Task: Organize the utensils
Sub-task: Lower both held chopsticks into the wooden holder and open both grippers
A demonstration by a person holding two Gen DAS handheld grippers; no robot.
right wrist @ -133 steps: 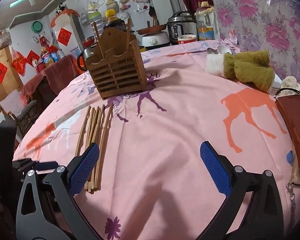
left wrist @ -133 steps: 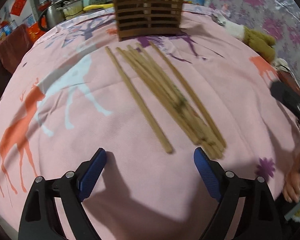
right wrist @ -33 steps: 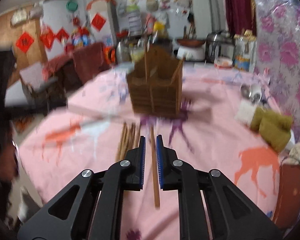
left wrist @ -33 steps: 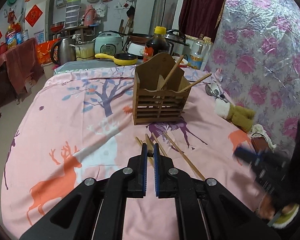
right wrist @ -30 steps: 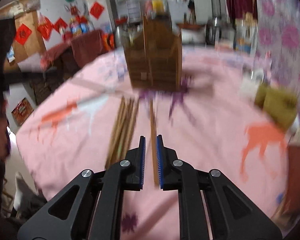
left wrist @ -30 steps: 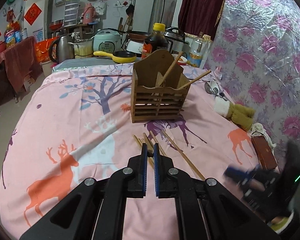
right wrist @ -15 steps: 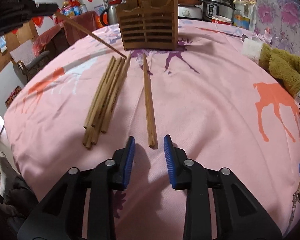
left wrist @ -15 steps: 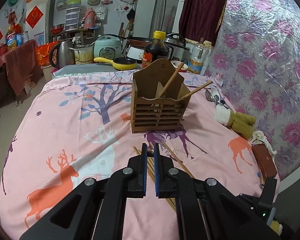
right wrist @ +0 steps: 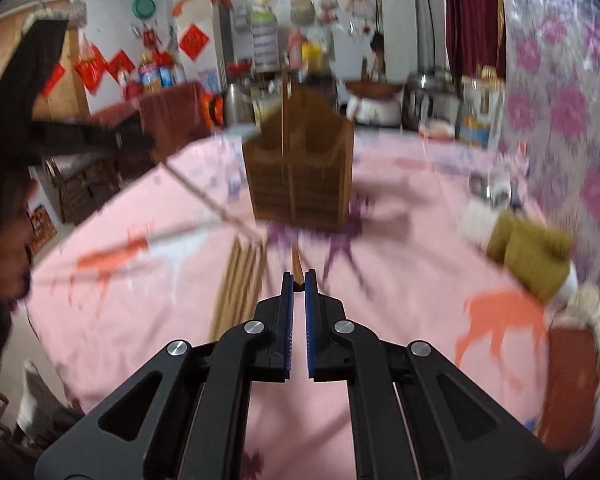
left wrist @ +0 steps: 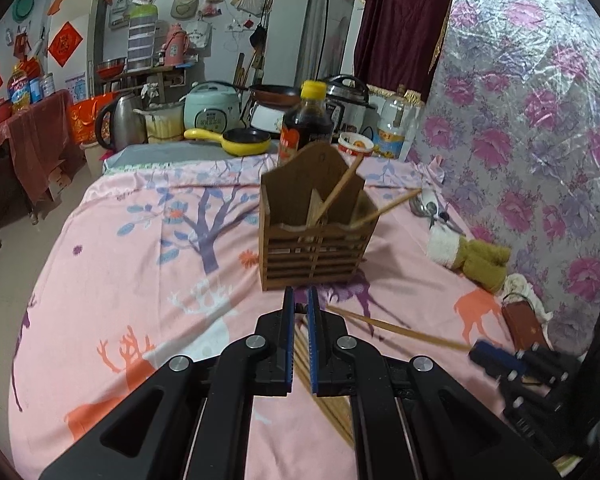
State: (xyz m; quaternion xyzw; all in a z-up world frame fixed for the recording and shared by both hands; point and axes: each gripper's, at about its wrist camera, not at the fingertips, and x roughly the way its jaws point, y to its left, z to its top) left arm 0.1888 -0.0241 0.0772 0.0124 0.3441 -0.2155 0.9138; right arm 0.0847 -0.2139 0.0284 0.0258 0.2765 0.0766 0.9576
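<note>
Left wrist view: left gripper (left wrist: 300, 304) jaws nearly closed on a chopstick, above pink deer-print tablecloth (left wrist: 140, 280); wooden utensil holder (left wrist: 314, 232) just ahead with two chopsticks leaning in it; loose chopsticks (left wrist: 396, 330) lie on the cloth; kitchen counter with rice cooker (left wrist: 210, 106) behind. Right wrist view, blurred: right gripper (right wrist: 299, 280) jaws nearly closed on a single chopstick (right wrist: 296, 262); bundle of chopsticks (right wrist: 240, 276) to its left; floral wall covering (right wrist: 560, 100) at right

My left gripper (left wrist: 299, 308) points toward 12 o'clock, jaws pinched on a chopstick (right wrist: 204, 196). My right gripper (right wrist: 299, 285), low at 4 o'clock in the left view, has jaws clamped on another chopstick (right wrist: 297, 265).
</note>
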